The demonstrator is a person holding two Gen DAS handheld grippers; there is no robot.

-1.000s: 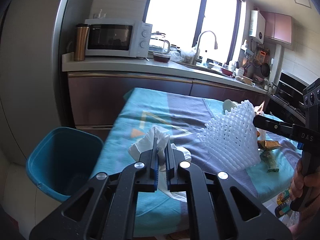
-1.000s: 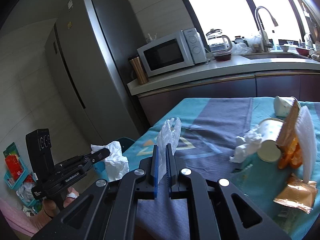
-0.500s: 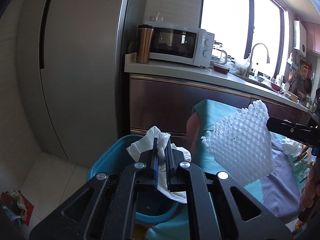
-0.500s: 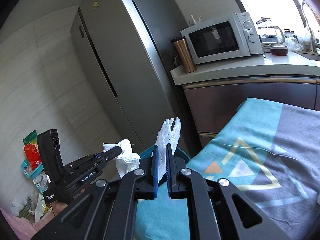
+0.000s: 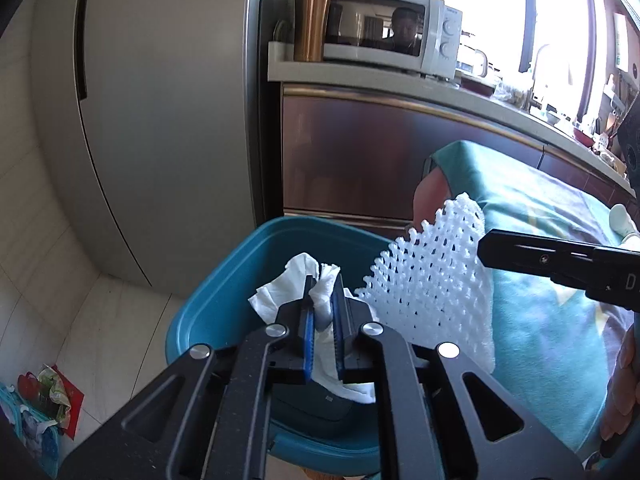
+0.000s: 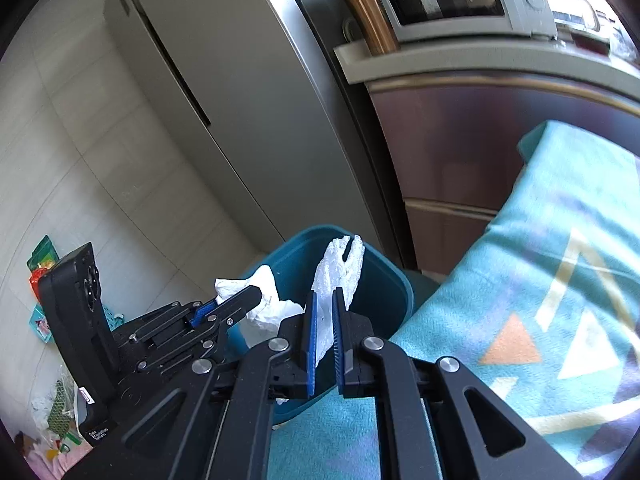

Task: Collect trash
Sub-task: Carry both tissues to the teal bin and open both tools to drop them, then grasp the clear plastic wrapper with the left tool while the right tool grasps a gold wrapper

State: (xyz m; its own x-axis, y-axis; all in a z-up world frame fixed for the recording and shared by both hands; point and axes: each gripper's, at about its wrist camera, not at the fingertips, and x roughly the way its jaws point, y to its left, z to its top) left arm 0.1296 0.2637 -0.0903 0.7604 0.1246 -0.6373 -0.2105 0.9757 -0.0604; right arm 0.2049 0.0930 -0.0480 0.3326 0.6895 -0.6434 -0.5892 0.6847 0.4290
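Observation:
My left gripper hangs over the teal trash bin with a crumpled white tissue between its blue pads; its jaws are opening, and the tissue still sits in the gap. Just to its right, my right gripper is shut on a white foam fruit net, held over the bin's rim beside the table edge. In the left wrist view the net fans out from the right gripper's black finger. In the right wrist view the left gripper and its tissue sit lower left.
The bin stands on the floor between a grey fridge and a table under a teal patterned cloth. Behind it is a brown cabinet with a microwave and a copper tumbler. Coloured bags lie on the floor at left.
Both grippers swung left off the table and sank over the bin, carrying the tissue and the foam net. The gap between the left pads has widened slightly.

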